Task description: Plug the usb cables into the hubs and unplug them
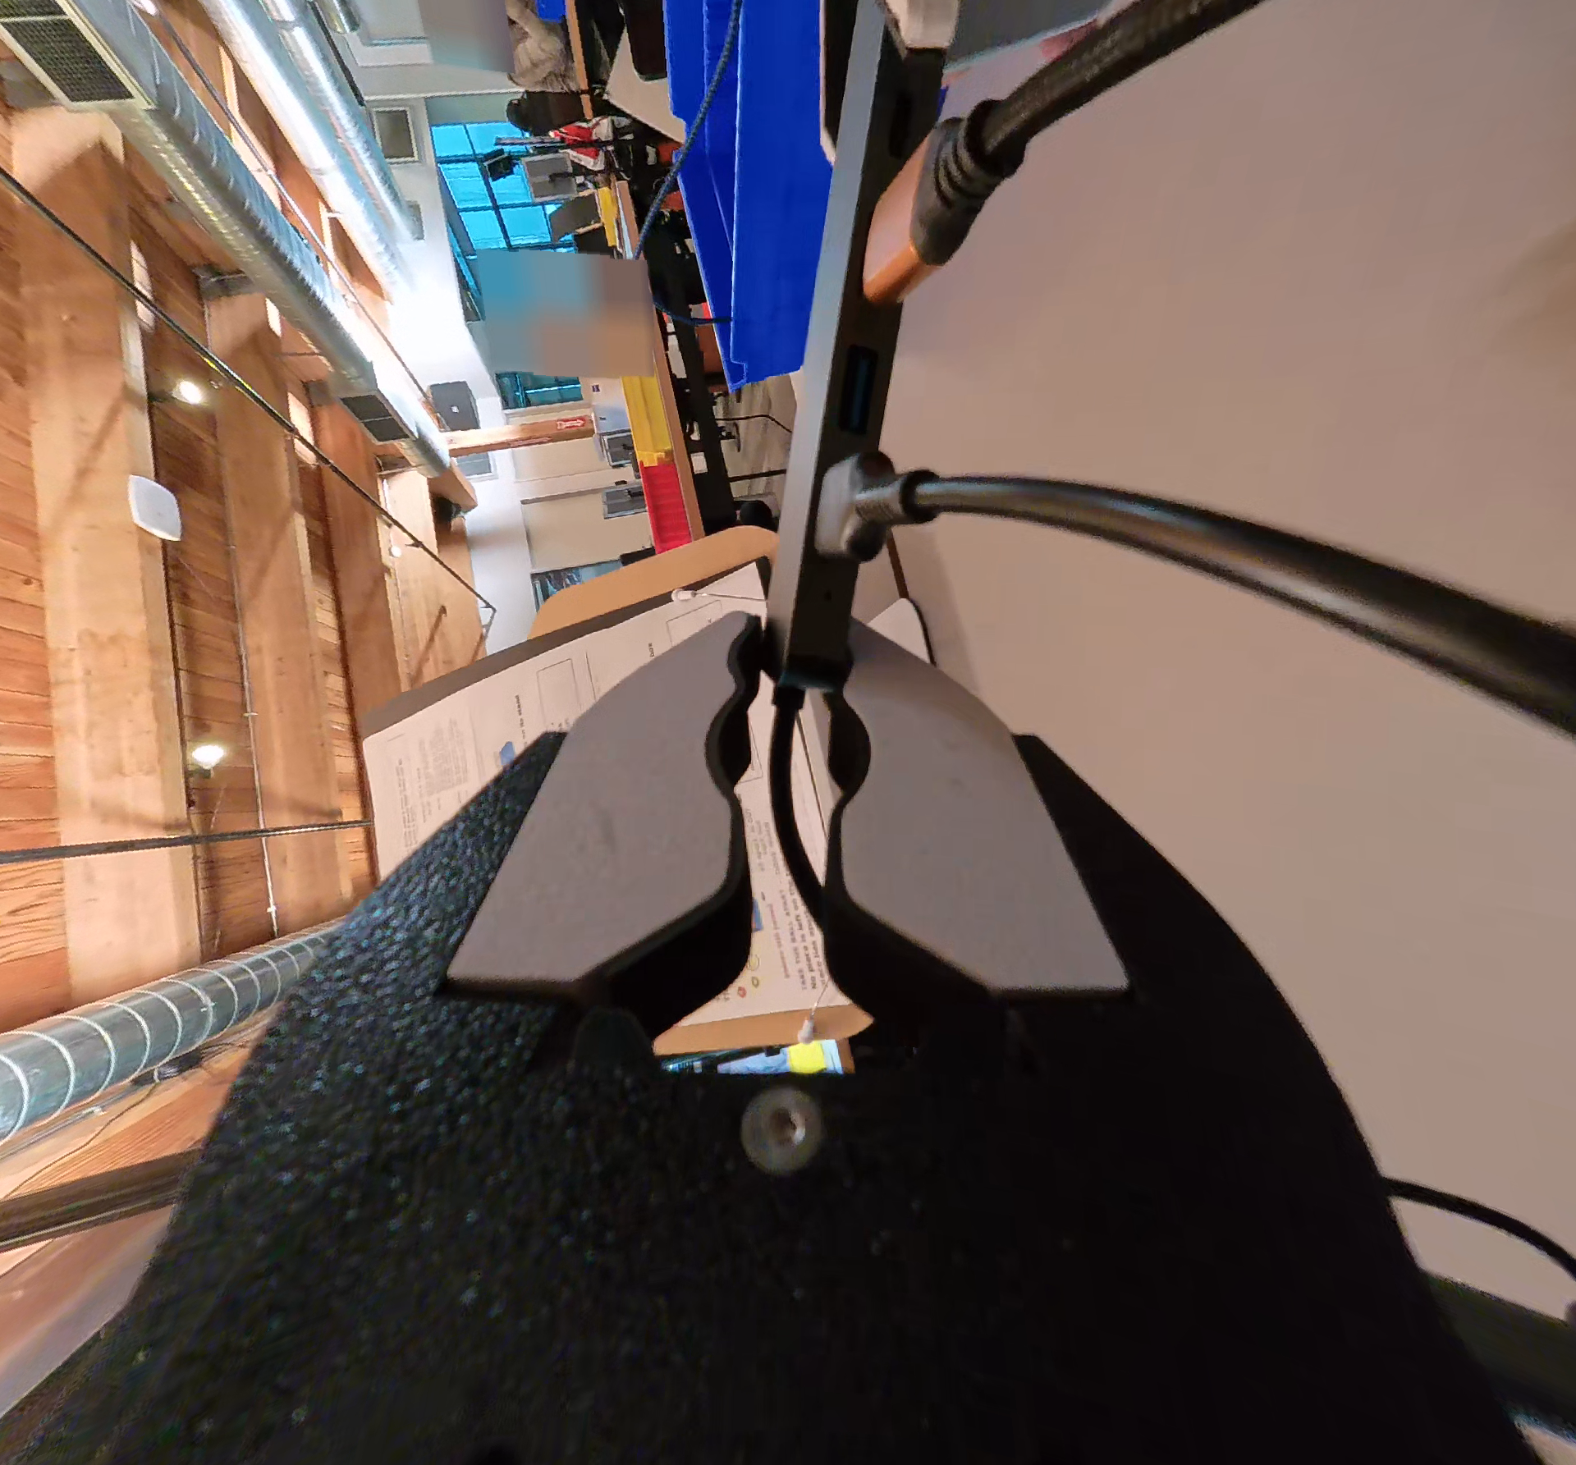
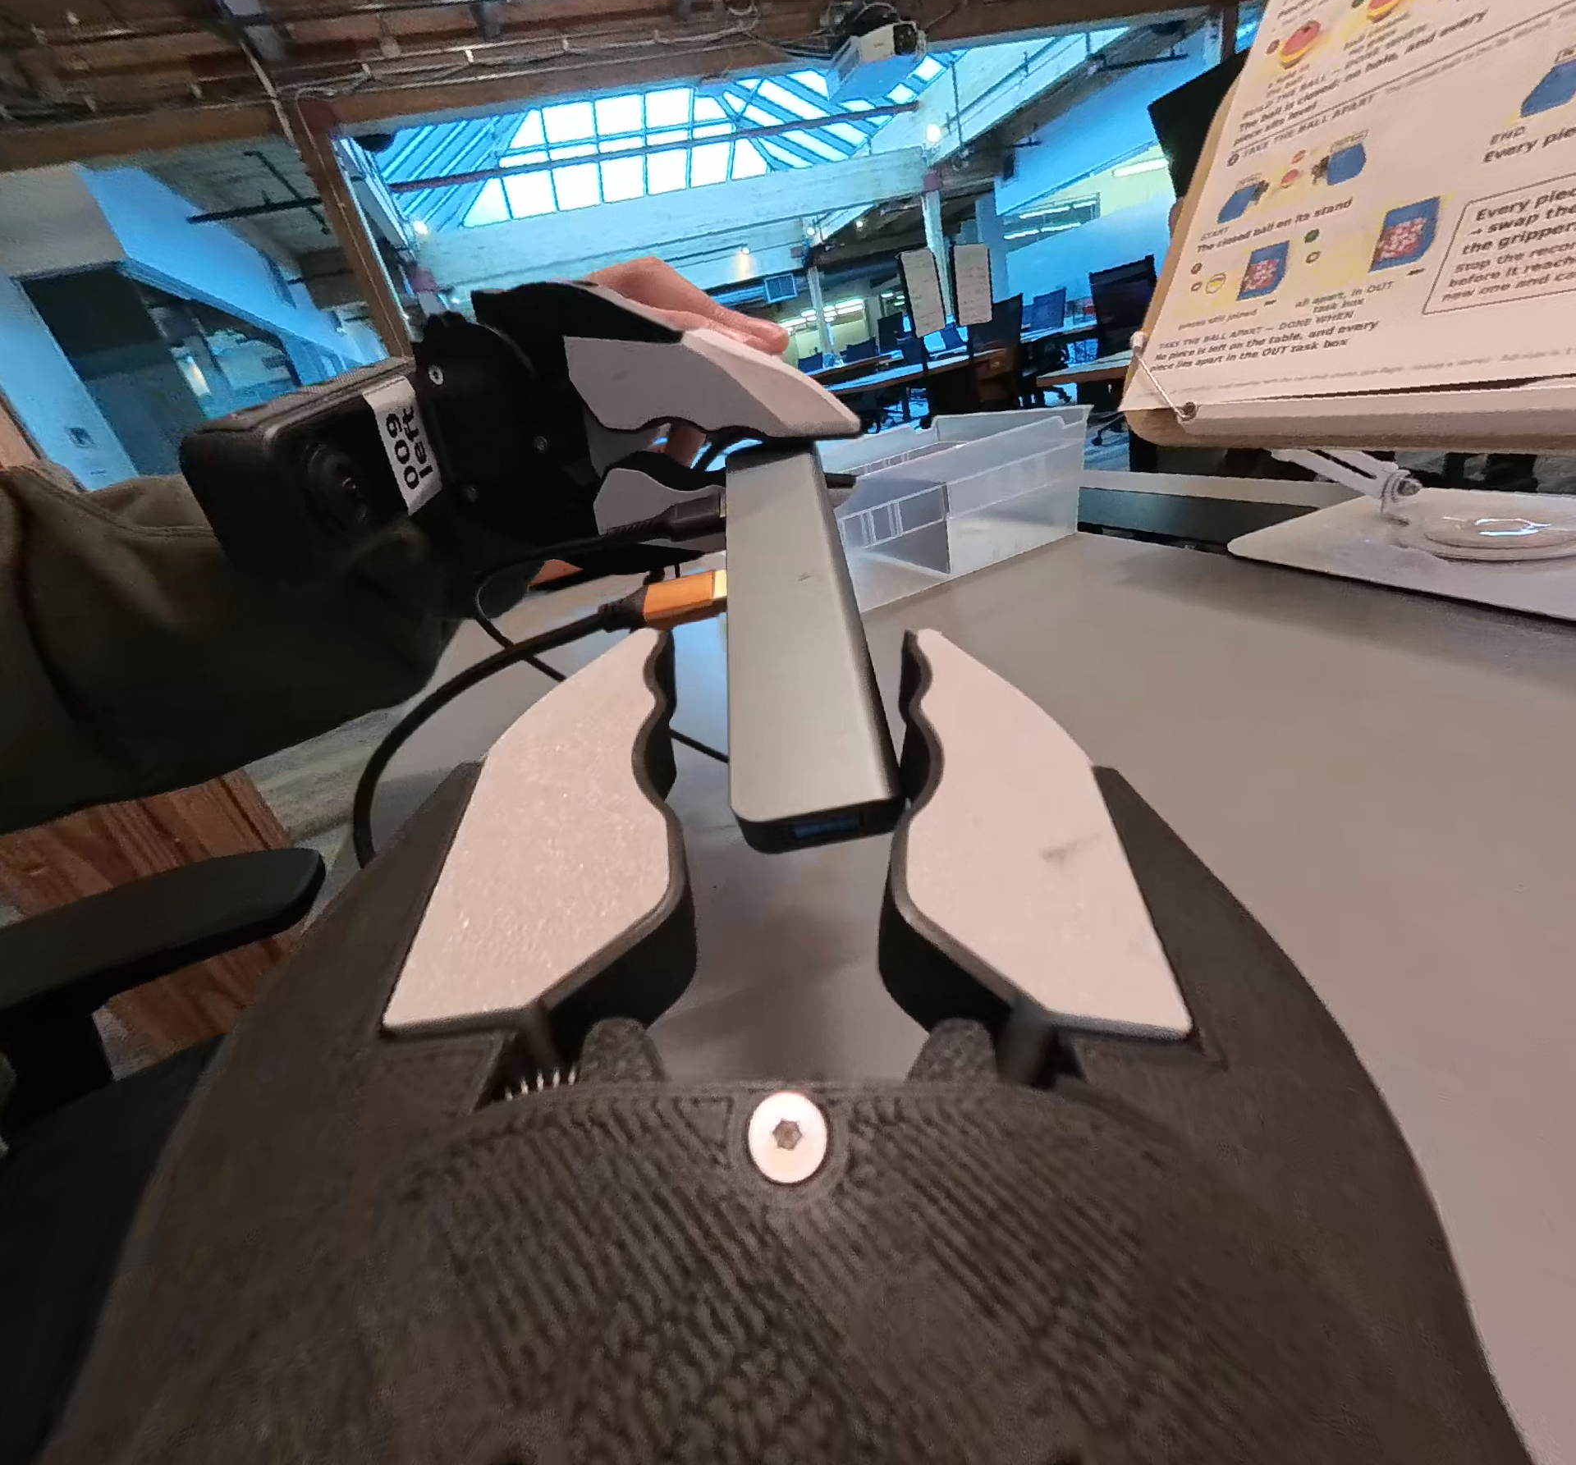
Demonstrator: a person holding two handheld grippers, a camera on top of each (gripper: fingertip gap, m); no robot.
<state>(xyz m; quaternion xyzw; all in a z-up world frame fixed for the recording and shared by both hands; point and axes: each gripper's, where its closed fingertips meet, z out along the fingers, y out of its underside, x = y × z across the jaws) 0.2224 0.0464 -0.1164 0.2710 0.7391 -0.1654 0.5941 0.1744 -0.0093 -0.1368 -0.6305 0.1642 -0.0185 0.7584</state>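
Note:
A slim grey USB hub (image 2: 802, 657) is held above the grey table (image 2: 1237, 784). My left gripper (image 1: 802, 648) is shut on the hub's cable end (image 1: 814, 622); it also shows in the right wrist view (image 2: 733, 443). An orange-shelled plug (image 1: 895, 239) on a braided cable and a silver plug (image 1: 853, 503) on a black cable sit in the hub's side, with a free blue port (image 1: 857, 392) between them. My right gripper (image 2: 789, 640) is open around the hub's other end. Its right finger is at the hub's side and its left finger stands apart from it. The orange plug (image 2: 682, 601) shows here too.
A clear plastic bin (image 2: 964, 486) stands on the table behind the hub. An instruction sheet on a board (image 2: 1407, 145) stands at the right on a flat base (image 2: 1364, 554). A person's dark sleeve (image 2: 128, 657) and a chair armrest (image 2: 153, 912) are at the left. Across from one pair of fingers to the other is roughly 8 centimeters.

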